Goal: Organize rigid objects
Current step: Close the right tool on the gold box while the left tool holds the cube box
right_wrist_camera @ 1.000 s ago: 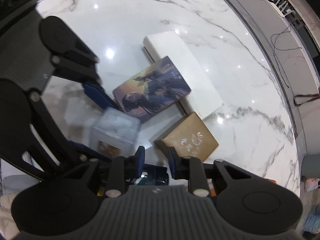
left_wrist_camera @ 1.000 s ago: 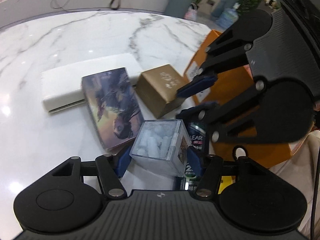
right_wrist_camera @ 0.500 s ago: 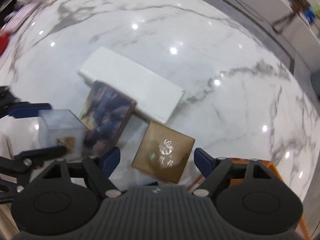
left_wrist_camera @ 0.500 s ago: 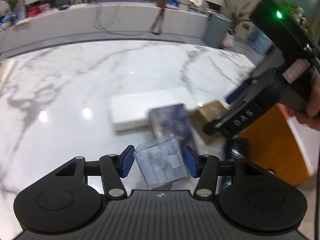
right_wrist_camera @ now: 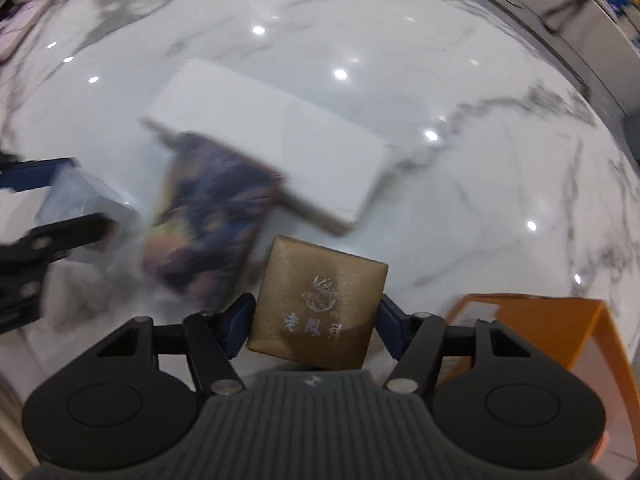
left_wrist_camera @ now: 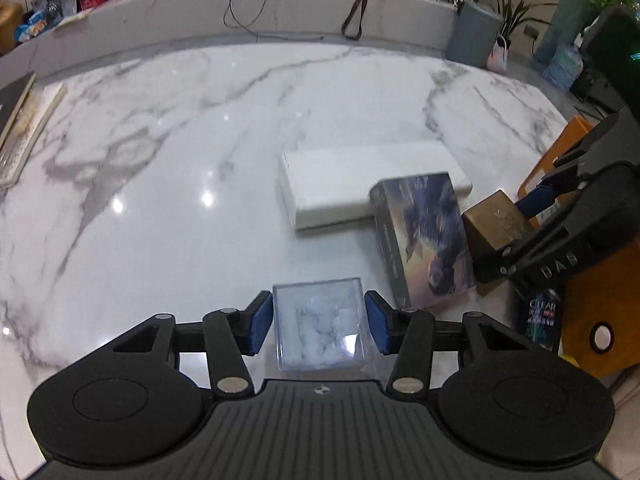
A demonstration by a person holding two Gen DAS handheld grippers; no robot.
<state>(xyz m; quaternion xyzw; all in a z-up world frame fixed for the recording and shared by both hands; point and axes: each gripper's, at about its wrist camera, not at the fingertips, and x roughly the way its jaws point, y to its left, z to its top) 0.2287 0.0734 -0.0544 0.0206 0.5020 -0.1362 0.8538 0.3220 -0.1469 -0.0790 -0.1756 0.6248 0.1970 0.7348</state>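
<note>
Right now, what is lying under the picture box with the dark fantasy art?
One end of the picture box rests on the long white box, so it tilts. Under its other end only marble table shows; what its middle covers is hidden.

White marble desk (left_wrist_camera: pixel 168 184) w/ grey veins; beyond it a grey bin (left_wrist_camera: pixel 474 36), potted plants (left_wrist_camera: pixel 510 12) – water jug (left_wrist_camera: pixel 564 66) at far right, cables (left_wrist_camera: pixel 240 8) on ledge.

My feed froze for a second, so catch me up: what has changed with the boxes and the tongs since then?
The left tongs lifted the clear box out of the cluster and carried it aside; their jaws are closing on it. The right tongs, shut and empty before, opened and came down around the gold box, and are now closing. The white box and picture box stayed put.
</note>
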